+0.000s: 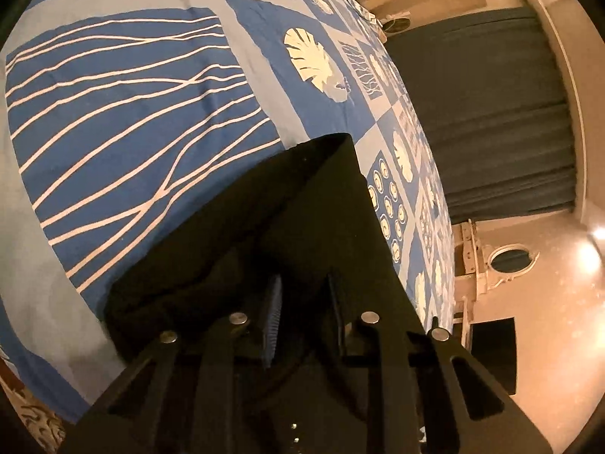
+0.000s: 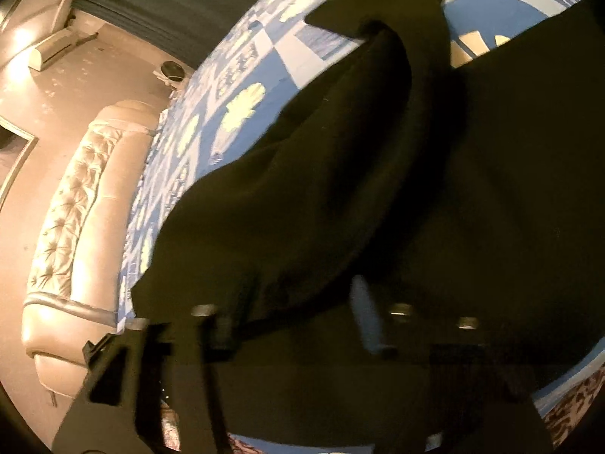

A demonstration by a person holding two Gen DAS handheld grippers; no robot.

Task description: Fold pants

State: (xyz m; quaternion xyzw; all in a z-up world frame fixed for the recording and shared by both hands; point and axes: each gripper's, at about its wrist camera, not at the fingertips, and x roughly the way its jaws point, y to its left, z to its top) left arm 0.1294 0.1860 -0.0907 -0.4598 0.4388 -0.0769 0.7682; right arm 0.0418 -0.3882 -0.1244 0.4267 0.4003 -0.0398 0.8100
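The black pants (image 1: 272,219) lie on the bed (image 1: 113,121), spreading out ahead of both tools. The step in hand looks like taking hold of one end of the garment with both tools. To do it well, each bite should catch every layer of the edge, and both should lift together so the cloth stays flat.

The left hand-held gripper (image 1: 302,302) has its jaws drawn nearly together with dark cloth bunched between them; it appears to be pinching the pants.

The right hand-held gripper (image 2: 302,325) is blurred; its jaws look narrowed with the pants (image 2: 340,189) draped right over them, apparently nipping the fabric.
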